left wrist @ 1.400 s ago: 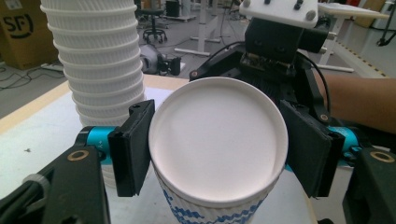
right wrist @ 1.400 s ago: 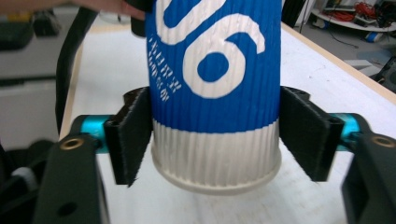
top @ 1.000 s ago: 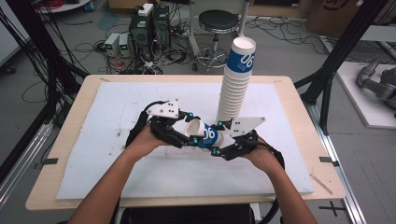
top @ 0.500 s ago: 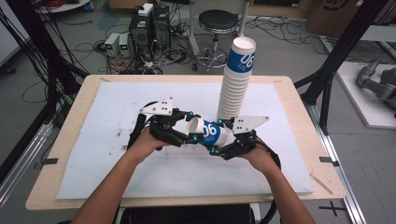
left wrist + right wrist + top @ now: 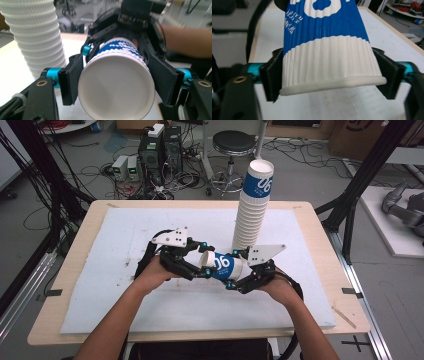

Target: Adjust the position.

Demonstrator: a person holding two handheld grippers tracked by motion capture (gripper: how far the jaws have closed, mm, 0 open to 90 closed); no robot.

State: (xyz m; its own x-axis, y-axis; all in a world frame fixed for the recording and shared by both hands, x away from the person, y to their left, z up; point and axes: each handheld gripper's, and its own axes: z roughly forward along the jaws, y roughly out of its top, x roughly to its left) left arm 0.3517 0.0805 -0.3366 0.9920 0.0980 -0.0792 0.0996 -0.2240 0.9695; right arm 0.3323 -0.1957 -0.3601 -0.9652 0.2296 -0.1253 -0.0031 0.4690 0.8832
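Cup [image 5: 223, 265] now slightly higher, sideways, clamped between left tongs [image 5: 201, 266] and right tongs [image 5: 239, 274].

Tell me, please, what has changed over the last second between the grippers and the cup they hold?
Little: the cup, lying sideways, stays clamped by both the left gripper and the right gripper, and the pair has drifted slightly toward the person's right. The tall cup stack has not moved.

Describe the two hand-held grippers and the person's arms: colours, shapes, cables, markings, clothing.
Both the left gripper and right gripper are black linkage frames with flat black jaw pads, cyan metal pivots, brass-coloured rivets and a grey three-cornered top plate dotted with small holes. Black cables trail from each. The forearms are bare, no sleeves visible.
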